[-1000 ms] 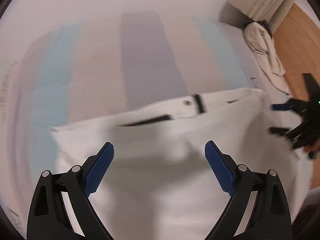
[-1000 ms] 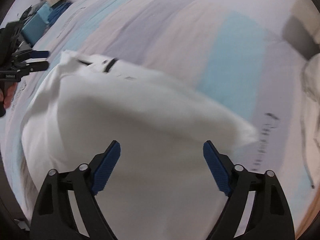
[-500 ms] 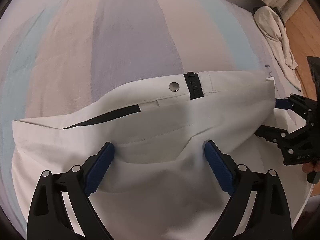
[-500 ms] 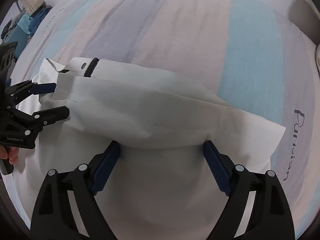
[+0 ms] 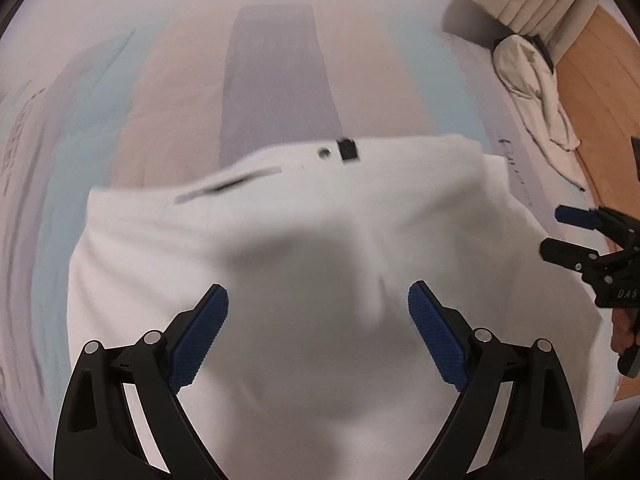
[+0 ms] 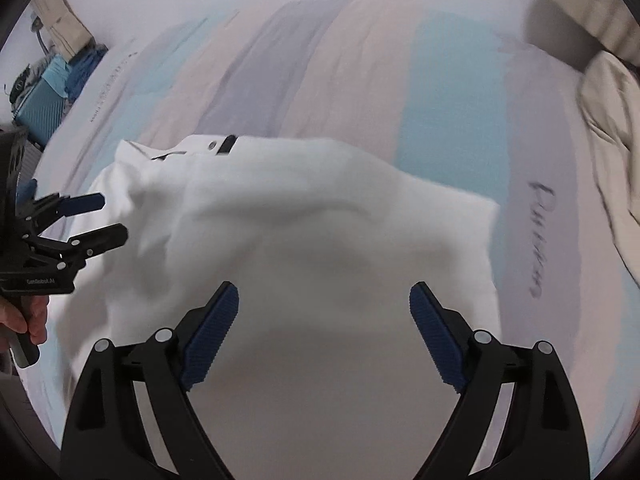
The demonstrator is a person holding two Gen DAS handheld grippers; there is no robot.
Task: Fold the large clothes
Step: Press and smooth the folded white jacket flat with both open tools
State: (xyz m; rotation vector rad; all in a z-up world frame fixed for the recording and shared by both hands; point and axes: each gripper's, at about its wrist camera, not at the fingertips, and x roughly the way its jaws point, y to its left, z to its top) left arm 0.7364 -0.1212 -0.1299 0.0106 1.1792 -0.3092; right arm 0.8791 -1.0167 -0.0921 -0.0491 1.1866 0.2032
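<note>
L gripper [image 5: 318,330] and R gripper [image 6: 324,328] are hanging jaws wide, empty, over white cotton trousers [image 6: 320,216] lying part-folded on pastel-striped bedsheet [image 6: 360,72]. Judging next: pinch both near corners evenly, w/ waistband snap [image 5: 323,154] kept flat.

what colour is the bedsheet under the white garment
Pastel stripes on the bedsheet: blue, pink-beige, grey-lilac. Clearest in the right wrist view.

Motion blur smears the white garment [image 5: 320,240] and striped bedspread [image 5: 276,80].
</note>
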